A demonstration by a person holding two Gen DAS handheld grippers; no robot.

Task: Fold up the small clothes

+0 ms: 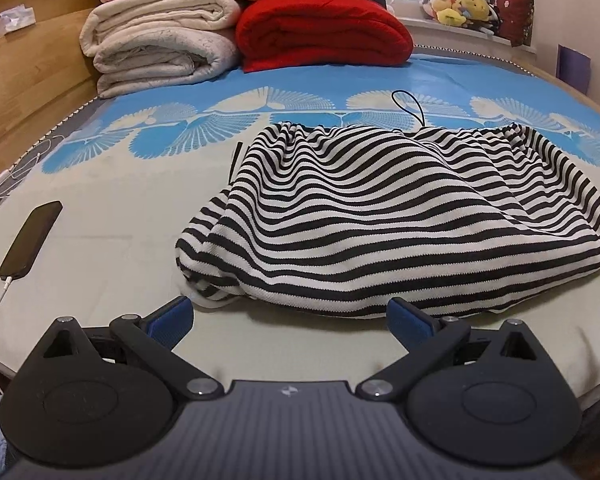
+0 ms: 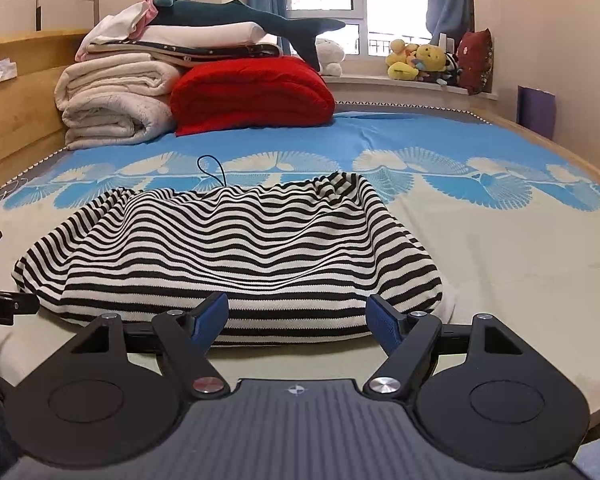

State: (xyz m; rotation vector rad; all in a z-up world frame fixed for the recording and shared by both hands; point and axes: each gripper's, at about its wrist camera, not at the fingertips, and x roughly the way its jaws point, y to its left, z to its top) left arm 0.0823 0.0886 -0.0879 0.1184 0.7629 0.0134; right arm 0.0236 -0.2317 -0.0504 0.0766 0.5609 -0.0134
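1. The black-and-white striped knit garment (image 1: 400, 216) lies bunched on the bed cover with the blue fan pattern (image 1: 180, 128), filling the centre and right of the left wrist view and the centre-left of the right wrist view (image 2: 228, 248).
2. The left gripper (image 1: 290, 316) is held with its jaws apart and empty, low in the frame, just short of the garment's near hem.
3. The right gripper (image 2: 296, 316) is likewise spread and empty, with its blue pads at the near hem; whether they touch it cannot be told.
4. The step in hand is judged to be the first grasp, as no fold is yet formed.
5. Both near corners should be pinched through all layers, so that the fabric is lifted evenly.
6. The cloth should be drawn flat before folding, since the ribbed knit is soft and rumpled and is likely to stretch.
7. The thin black cord loop (image 1: 410, 106) at the far edge should be kept clear of the pads.
8. The black phone with a white cable (image 1: 32, 240), at the left of the left wrist view, should be avoided.
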